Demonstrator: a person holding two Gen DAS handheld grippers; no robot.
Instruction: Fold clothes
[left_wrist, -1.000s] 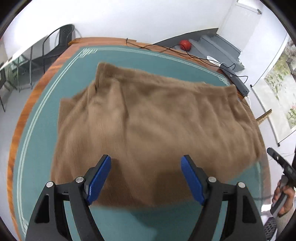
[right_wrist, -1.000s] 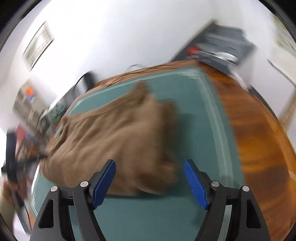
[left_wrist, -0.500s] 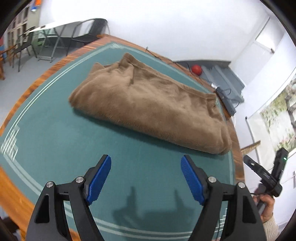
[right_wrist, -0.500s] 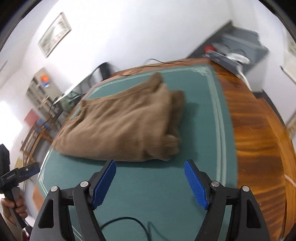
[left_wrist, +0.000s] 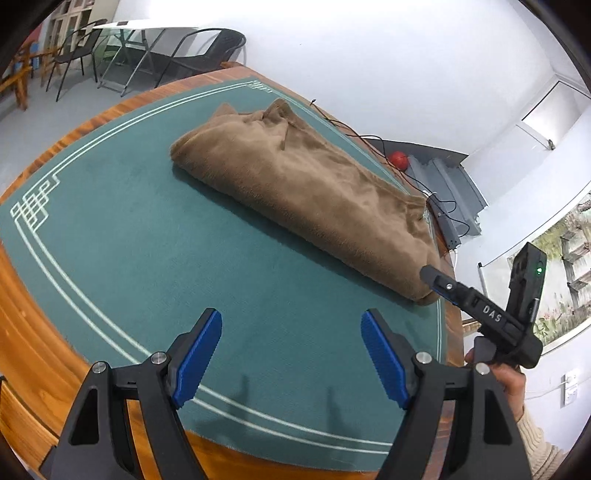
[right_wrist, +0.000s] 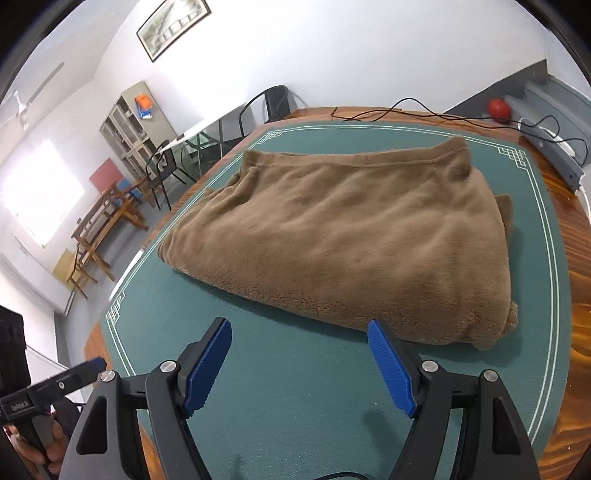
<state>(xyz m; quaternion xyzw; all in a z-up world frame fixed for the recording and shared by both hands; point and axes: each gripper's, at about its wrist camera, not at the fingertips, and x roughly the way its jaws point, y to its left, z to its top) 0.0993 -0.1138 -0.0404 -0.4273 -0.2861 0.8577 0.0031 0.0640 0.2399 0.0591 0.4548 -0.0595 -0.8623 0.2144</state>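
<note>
Green felt mat (left_wrist: 122, 236) covers a wooden table (left_wrist: 22, 295); folded brown fleece garment (right_wrist: 369, 236) lies mid-frame. Black metal chairs (left_wrist: 207, 48) stand upper left. Left gripper (left_wrist: 291, 354) and right gripper (right_wrist: 299, 363) hover spread, empty.

Your right claw (left_wrist: 430, 275) at three o'clock hides the brown garment's (left_wrist: 314, 195) near corner, and your left claw (right_wrist: 94, 363) runs off frame at eight o'clock.

Left tongs (left_wrist: 291, 356): jaws wide apart, empty, above tabletop (left_wrist: 122, 236) near edge | Right tongs (right_wrist: 299, 363): jaws wide apart, empty, above tabletop, same edge
</note>
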